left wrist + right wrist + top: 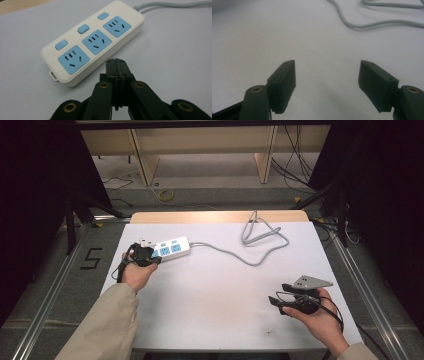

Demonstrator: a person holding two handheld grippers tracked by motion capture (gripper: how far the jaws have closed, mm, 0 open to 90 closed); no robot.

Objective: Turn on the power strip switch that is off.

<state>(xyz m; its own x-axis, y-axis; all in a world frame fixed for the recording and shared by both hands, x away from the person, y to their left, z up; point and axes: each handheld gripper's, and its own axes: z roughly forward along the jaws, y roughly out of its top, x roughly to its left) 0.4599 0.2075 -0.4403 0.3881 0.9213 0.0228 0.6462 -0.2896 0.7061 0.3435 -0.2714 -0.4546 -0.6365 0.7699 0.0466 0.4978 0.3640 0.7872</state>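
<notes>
Approach step: left tongs (116, 65) closed, empty, just beside power strip (93, 42) at table (215, 285) left. Right tongs (327, 85) open, idle, well apart. Next, probably: press a blue switch (61, 45) squarely.

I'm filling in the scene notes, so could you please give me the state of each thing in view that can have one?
Power strip: lying flat on the table, all three sockets empty; small red dots glow beside its switches.
Cable: attached to the strip, trailing loosely across the table, partly looped.
Left gripper: jaws shut on nothing, tips close beside the strip.
Right gripper: jaws open, nothing between them, held above bare table.
</notes>
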